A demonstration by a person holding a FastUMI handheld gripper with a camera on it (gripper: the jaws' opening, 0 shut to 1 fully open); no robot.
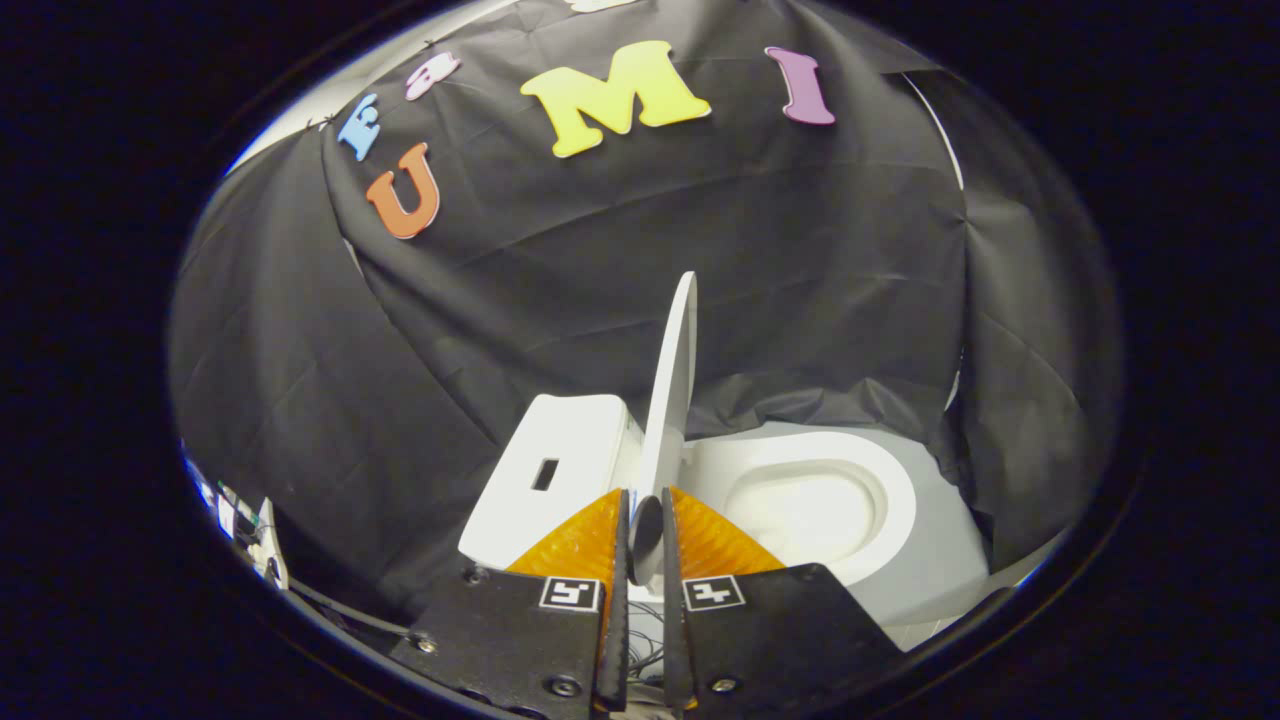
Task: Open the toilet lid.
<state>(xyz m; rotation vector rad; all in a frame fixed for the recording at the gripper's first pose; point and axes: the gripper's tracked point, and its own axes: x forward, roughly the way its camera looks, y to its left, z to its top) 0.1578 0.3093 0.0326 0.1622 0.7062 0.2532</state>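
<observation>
A view looked forward along a hand-held gripper (645,515) toward a white toilet (900,560) set against a wall of draped black cloth (620,260). The two fingers were drawn nearly together, leaving a narrow slot, and the near edge of the toilet lid (672,380) sat in that slot; both fingers appeared to press on it. The lid rose edge-on from between the fingers, standing close to upright and leaning slightly to the right. Just ahead and to the left of the fingers sat the tank (545,480), a white box with a small dark slot in its top. Ahead and to the right lay the open bowl with its seat (810,495) down and uncovered. Some cables (250,530) trailed well off to the left of the fingers.

Judging by this, the lifting step was almost finished. The next move likely called for easing the lid back toward the tank until it rested there, then parting the fingers gently so it would not fall forward.
</observation>
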